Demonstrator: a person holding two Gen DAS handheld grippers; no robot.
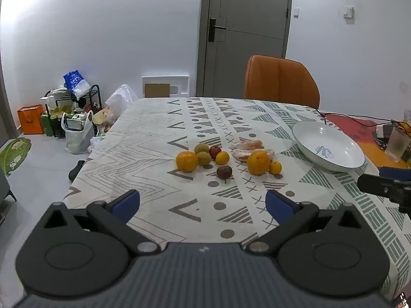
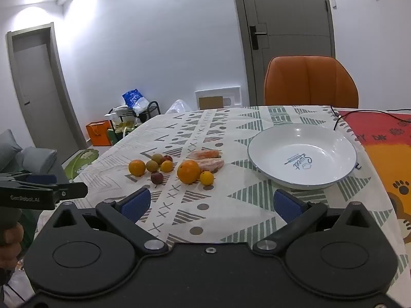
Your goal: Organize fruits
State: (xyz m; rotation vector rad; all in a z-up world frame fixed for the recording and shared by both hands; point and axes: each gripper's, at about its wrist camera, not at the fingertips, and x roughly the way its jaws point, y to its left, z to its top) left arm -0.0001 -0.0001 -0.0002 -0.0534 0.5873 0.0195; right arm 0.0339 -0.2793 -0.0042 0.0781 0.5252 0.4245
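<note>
Oranges [image 2: 188,171], small fruits [image 2: 157,178] and peeled segments [image 2: 210,164] cluster left of an empty white bowl [image 2: 259,151].

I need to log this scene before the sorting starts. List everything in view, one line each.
Oranges: 2, orange, on cloth, left of plate.
Small citrus: 2, yellow-orange, among fruit.
Kiwis: 2, green-brown, cluster's left.
Dark fruits: 2, red-brown, in cluster.
Peeled segments: 2 pieces, pink-orange, behind right orange.
Plate: 1, white, right of fruit, holding nothing.
Tablecloth: 1, patterned.
Chair: 1, orange, far side.
Door: grey, behind.
Left gripper: open.
Right gripper: open.
</note>
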